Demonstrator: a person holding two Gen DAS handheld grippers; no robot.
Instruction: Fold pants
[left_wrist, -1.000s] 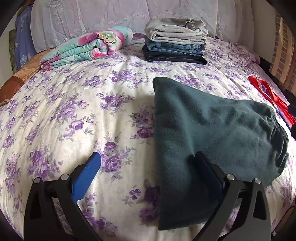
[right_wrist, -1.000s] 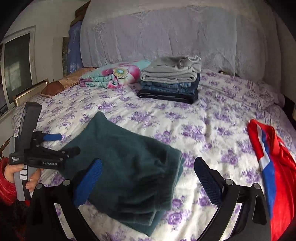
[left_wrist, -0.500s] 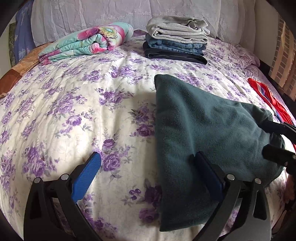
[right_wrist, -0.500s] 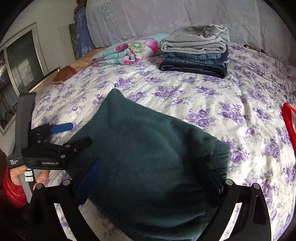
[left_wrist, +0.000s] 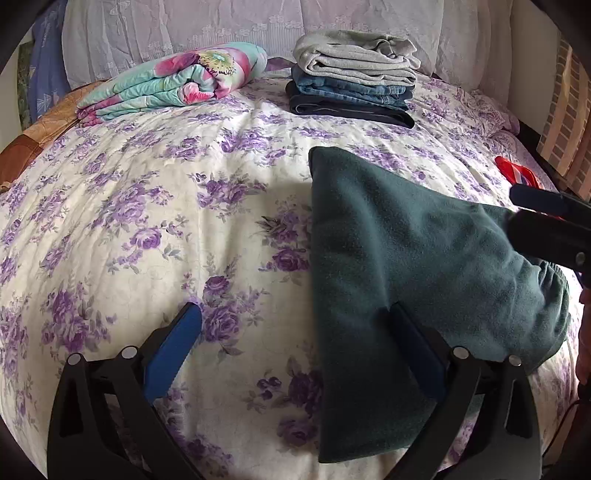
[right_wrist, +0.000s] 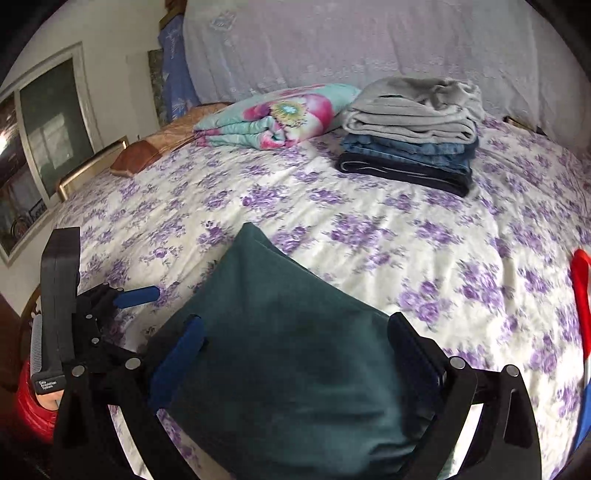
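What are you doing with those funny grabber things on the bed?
A person is folding pants with a two-finger gripper in each hand. The dark green fleece pants lie folded on the purple-flowered bedspread. The left gripper and right gripper both hover at them, jaws open. Behind, a stack of folded grey, blue and black pants sits finished.

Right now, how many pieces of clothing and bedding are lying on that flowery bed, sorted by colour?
Dark green fleece pants, under the open left gripper and right gripper: 1
Grey folded garment, top of stack: 1
Blue denim folded garment, middle: 1
Black folded garment, bottom: 1
Red garment with blue and white, at the edge: 1
Floral turquoise-and-pink folded quilt: 1
Total: 6
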